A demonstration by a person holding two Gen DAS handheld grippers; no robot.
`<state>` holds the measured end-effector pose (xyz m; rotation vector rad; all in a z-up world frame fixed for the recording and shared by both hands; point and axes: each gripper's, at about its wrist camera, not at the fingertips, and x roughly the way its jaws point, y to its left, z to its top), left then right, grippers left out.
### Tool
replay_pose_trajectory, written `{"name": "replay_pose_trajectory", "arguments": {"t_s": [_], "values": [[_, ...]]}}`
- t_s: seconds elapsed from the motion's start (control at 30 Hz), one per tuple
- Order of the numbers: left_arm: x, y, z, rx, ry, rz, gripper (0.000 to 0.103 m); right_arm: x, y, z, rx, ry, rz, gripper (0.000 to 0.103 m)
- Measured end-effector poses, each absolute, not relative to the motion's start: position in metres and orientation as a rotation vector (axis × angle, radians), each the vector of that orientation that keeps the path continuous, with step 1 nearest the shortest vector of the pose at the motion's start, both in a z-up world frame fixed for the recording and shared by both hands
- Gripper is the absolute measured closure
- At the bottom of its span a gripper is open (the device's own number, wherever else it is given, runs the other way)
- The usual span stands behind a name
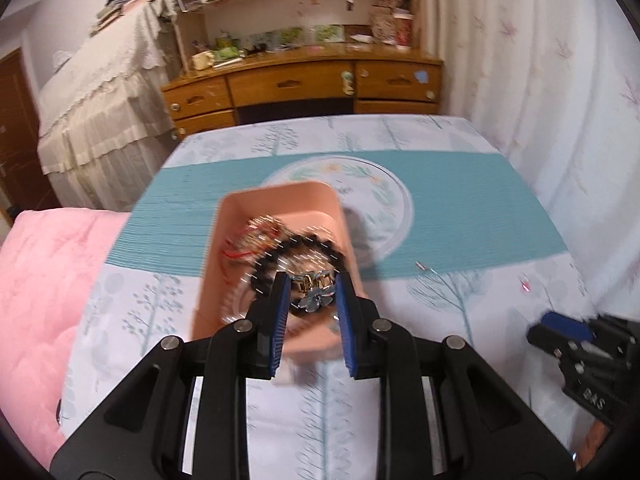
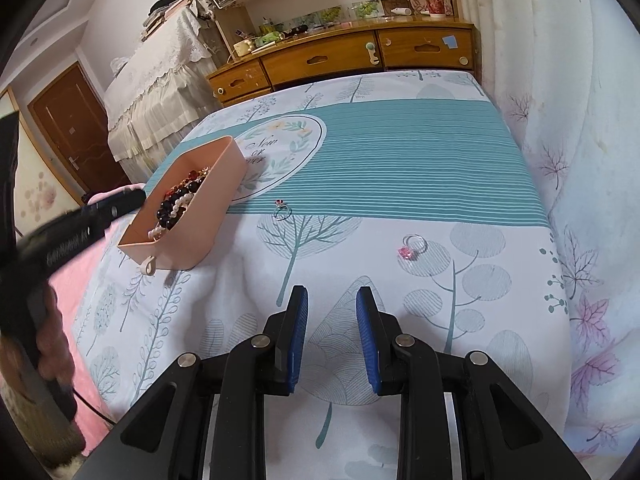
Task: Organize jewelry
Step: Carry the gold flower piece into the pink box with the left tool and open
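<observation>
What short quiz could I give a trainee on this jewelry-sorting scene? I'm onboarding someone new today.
1. True or false: the right gripper is holding a ring.
2. How many rings lie loose on the bedspread?
3. Where does the black bead bracelet lie? A: pink tray; B: bedspread; C: desk.

Key: 1 false, it is open and empty. 2 two: the pink-stone ring and the small ring. 3 A.

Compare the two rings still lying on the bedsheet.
The near ring has a large pink stone; the far ring has a small dark red one. The near ring lies on the white tree print, to the right; the far ring lies at the teal stripe's edge, closer to the pink tray. Both have silver bands and lie outside the tray.
</observation>
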<state>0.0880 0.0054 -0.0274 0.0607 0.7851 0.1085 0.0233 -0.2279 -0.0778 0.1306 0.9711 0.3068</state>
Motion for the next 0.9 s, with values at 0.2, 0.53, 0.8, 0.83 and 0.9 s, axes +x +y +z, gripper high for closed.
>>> {"name": "replay_pose_trajectory", "arguments": {"t_s": [0.2,0.53,0.8,0.83,0.9], "values": [[0.106,0.031,-0.033,0.038,0.82,0.167,0.083,0.024,-0.228,-0.079,0.124,0.978,0.304,0.078],[0.117,0.046,-0.047,0.015,0.895,0.14,0.064,0.028,-0.224,-0.08,0.115,0.986,0.309,0.078],[0.114,0.047,-0.035,-0.005,0.884,0.132,0.043,0.029,-0.224,-0.079,0.116,0.982,0.312,0.078],[0.115,0.046,-0.031,-0.009,0.884,0.122,0.043,0.03,-0.223,-0.078,0.117,0.982,0.315,0.078],[0.119,0.043,-0.018,-0.007,0.887,0.094,0.043,0.032,-0.223,-0.074,0.115,0.984,0.32,0.078]]}}
